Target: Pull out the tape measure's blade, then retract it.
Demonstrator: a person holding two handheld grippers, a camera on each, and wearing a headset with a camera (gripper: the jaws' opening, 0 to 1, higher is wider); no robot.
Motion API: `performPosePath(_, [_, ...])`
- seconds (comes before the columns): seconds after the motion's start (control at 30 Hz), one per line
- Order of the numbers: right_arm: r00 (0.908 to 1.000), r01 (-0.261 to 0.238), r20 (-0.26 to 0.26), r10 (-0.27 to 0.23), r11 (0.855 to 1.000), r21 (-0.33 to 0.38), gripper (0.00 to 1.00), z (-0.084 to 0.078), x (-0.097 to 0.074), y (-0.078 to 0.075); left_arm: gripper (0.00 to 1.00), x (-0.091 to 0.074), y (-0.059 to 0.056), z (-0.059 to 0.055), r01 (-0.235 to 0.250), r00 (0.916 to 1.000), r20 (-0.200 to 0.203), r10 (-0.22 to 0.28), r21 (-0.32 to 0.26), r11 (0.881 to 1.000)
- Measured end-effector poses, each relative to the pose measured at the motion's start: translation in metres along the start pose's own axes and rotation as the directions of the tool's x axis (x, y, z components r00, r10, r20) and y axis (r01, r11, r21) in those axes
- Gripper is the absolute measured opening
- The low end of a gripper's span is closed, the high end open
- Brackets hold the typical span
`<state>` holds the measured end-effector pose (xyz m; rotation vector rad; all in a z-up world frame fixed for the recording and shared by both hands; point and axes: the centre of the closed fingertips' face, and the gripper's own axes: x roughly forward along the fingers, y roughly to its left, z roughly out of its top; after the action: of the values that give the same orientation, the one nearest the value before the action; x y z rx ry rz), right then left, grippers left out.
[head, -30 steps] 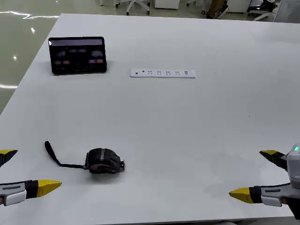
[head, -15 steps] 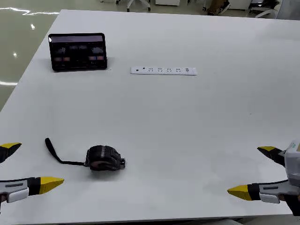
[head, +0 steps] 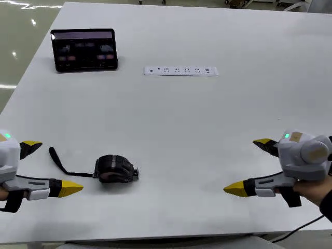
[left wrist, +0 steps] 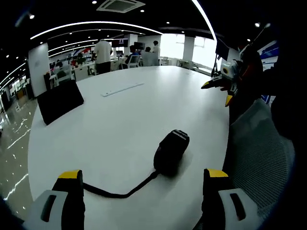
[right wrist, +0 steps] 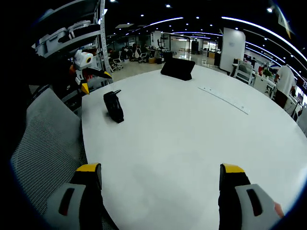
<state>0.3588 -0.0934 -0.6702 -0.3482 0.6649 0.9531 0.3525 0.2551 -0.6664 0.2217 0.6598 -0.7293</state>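
White table (head: 207,129) carries the compact black tape measure (head: 115,169) front-left, blade in. Left hand-held gripper (head: 53,166) is just beside it, jaws spread. Right hand-held gripper (head: 242,166) is also spread, well apart. Suggest left clamps case, right pinches blade hook squarely.

Left gripper (head: 58,166), right gripper (head: 240,166), pale grey housings, yellow-tipped fingers (head: 241,189), green indicator lights

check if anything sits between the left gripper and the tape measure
Nothing visible does. Bare white table lies between the left gripper and the tape measure. Just the tape's own wrist strap trails back toward the open jaws.
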Motion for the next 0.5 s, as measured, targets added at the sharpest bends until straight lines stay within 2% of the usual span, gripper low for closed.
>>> performPosePath(0.03, [1.0,-0.008,-0.001,0.008,1.0,-0.008,0.98,0.003,0.004,0.003,1.0,0.003,-0.001,0.002,0.009,1.0,-0.003,-0.009,0.007,1.0])
performPosePath(0.1, [0.999,-0.042,-0.016,0.042,0.999,-0.031,0.98,0.006,0.015,0.011,1.0,0.01,-0.007,0.007,0.055,0.9985,-0.006,-0.055,0.04,0.998])
performPosePath(0.2, [0.9972,-0.073,-0.016,0.073,0.996,-0.053,0.98,0.01,0.032,0.018,1.0,0.022,-0.015,0.01,0.105,0.9942,-0.035,-0.102,0.104,0.989])
performPosePath(0.23, [0.9953,-0.096,-0.018,0.095,0.994,-0.057,0.97,0.013,0.038,0.024,1.0,0.027,-0.017,0.01,0.116,0.9923,-0.059,-0.109,0.139,0.983])
performPosePath(0.3, [0.993,-0.118,-0.01,0.118,0.991,-0.065,0.94,0.017,0.047,0.029,0.96,0.032,-0.021,0.005,0.146,0.985,-0.115,-0.129,0.152,0.977])
performPosePath(0.33, [0.9911,-0.133,-0.015,0.132,0.989,-0.071,0.94,0.018,0.054,0.034,0.93,0.037,-0.022,0.005,0.15,0.9827,-0.132,-0.129,0.167,0.974])
performPosePath(0.37, [0.99,-0.141,-0.012,0.141,0.986,-0.087,0.95,0.02,0.058,0.037,0.93,0.041,-0.023,0.006,0.153,0.9824,-0.133,-0.131,0.171,0.973])
performPosePath(0.47, [0.9816,-0.19,-0.047,0.185,0.973,-0.129,0.95,0.023,0.072,0.049,0.93,0.051,-0.031,0.007,0.199,0.9721,-0.161,-0.171,0.178,0.964])
performPosePath(0.5, [0.9792,-0.202,-0.052,0.196,0.968,-0.148,0.94,0.026,0.076,0.053,0.92,0.054,-0.035,0.004,0.23,0.9623,-0.192,-0.192,0.198,0.953])
